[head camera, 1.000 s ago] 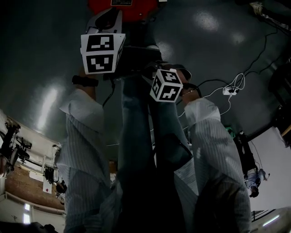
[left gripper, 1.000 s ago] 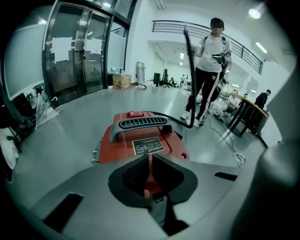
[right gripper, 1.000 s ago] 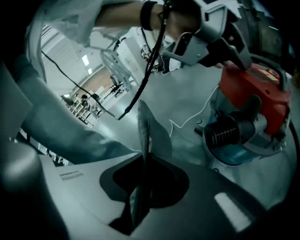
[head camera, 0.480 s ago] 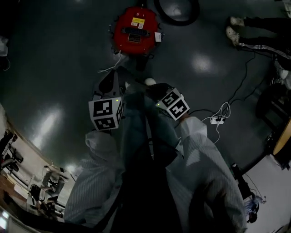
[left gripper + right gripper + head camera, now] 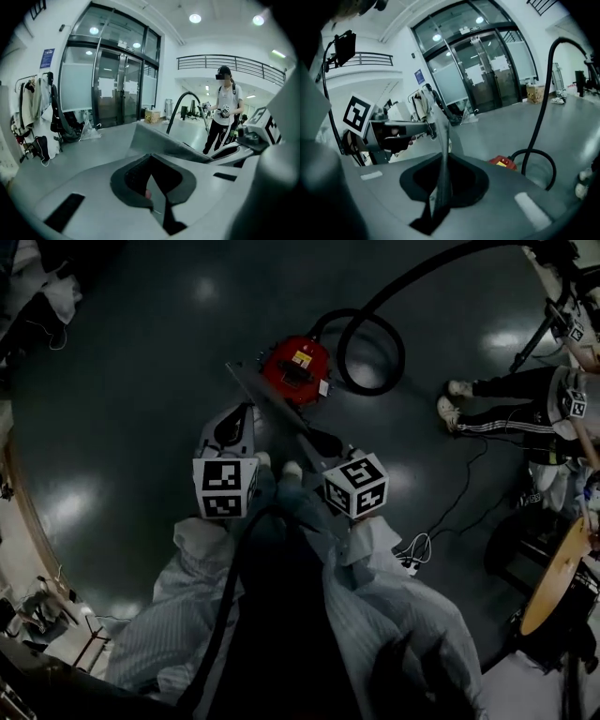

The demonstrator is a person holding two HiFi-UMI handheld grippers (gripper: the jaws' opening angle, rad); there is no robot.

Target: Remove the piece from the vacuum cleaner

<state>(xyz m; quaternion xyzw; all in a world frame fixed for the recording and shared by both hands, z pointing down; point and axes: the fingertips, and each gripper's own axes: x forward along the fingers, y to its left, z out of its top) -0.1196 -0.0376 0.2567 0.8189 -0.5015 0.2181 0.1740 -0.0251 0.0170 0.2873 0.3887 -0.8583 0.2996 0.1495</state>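
Observation:
The red vacuum cleaner (image 5: 295, 371) stands on the dark floor, and its black hose (image 5: 375, 324) loops off to the right. It shows again behind the right jaws as the red vacuum cleaner (image 5: 502, 162). A flat grey piece (image 5: 281, 407) slants in the air just in front of it. My left gripper (image 5: 246, 411) is shut on the piece's near-left edge, with the thin plate (image 5: 164, 140) running out from between the jaws of the left gripper (image 5: 157, 201). My right gripper (image 5: 317, 439) is shut on its other end. The piece (image 5: 441, 159) stands edge-on in the right gripper (image 5: 439, 192).
A person (image 5: 225, 112) wearing a headset stands to the right, with legs (image 5: 506, 399) near the hose. A white power strip (image 5: 410, 563) with cables lies on the floor at right, by a round wooden table (image 5: 553, 582). Coats (image 5: 51, 117) hang by glass doors.
The head view has pulled back and the vacuum cleaner now looks farther off. Both grippers have come away from the vacuum, and the grey piece now shows between them.

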